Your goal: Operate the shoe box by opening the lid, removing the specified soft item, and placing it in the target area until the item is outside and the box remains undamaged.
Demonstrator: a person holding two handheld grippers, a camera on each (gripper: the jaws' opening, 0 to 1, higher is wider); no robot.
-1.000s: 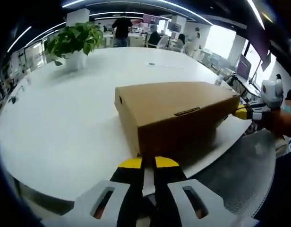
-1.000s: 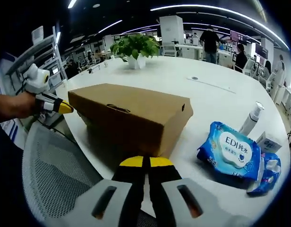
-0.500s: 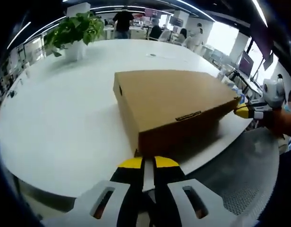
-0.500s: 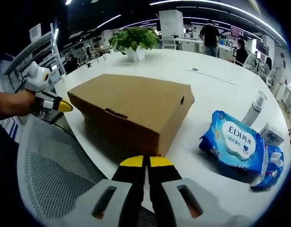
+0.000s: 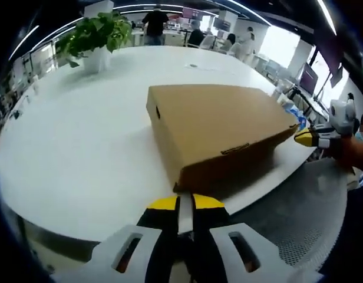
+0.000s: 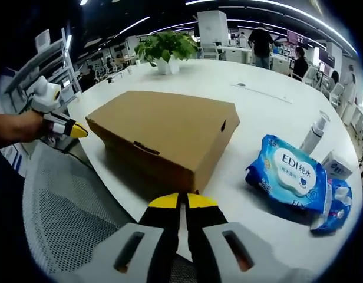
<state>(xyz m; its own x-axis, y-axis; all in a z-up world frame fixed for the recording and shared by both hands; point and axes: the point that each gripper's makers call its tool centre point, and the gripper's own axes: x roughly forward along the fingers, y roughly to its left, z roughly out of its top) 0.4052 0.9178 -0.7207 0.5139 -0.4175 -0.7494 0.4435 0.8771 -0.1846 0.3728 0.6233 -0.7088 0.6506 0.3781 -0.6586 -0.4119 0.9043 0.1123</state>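
Note:
A brown cardboard shoe box (image 5: 223, 127) (image 6: 164, 132) lies shut on the white table (image 5: 81, 135), close to its near edge. My left gripper (image 5: 185, 203) is shut with nothing in it, its yellow tips just short of the box's left end. My right gripper (image 6: 182, 201) is shut too, empty, just before the box's right end. Each gripper also appears in the other's view: the right one (image 5: 308, 137) beside the box's far end, the left one (image 6: 72, 131) by the opposite end. The box's contents are hidden.
Blue wet-wipe packs (image 6: 290, 180) and a white spray bottle (image 6: 316, 138) lie right of the box. A potted plant (image 5: 93, 41) (image 6: 168, 50) stands at the table's far side. A grey mesh chair (image 6: 63, 218) sits below the table edge. People stand in the background.
Both views have risen and tilted down slightly, so more of the lid's top shows. The box has stayed in place and both grippers remain shut.

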